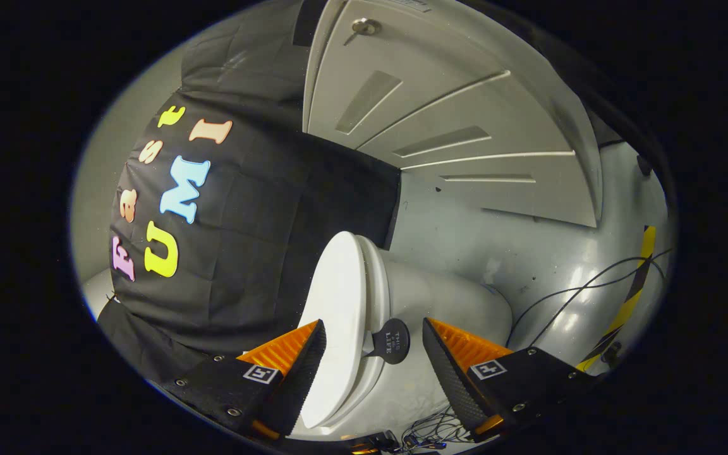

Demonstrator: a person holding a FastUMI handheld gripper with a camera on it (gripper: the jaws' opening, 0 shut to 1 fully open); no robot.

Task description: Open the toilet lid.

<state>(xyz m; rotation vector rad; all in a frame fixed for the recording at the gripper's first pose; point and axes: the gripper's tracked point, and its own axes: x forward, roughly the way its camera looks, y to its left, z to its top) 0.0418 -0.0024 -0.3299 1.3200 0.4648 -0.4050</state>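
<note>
The hand-held gripper (373, 354) stands wide open, holding nothing; between its fingers lies the glossy white oval toilet lid (337, 316), its long axis running away from the gripper toward the black cloth wall (263, 240); a small dark round handle tab (393, 341) juts from the lid's edge between the fingertips, touching neither; the pale grey toilet bowl (452, 303) sits beside, on the grey floor (465, 221) below a white panelled door (440, 114).

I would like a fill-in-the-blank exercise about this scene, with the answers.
1. The gripper has its fingers ____, pressing on nothing.
2. Between them sits a round black ____ on the white toilet lid.
3. Beyond the white toilet bowl stands a pale panelled ____.

Answers: open; handle tab; door
</note>
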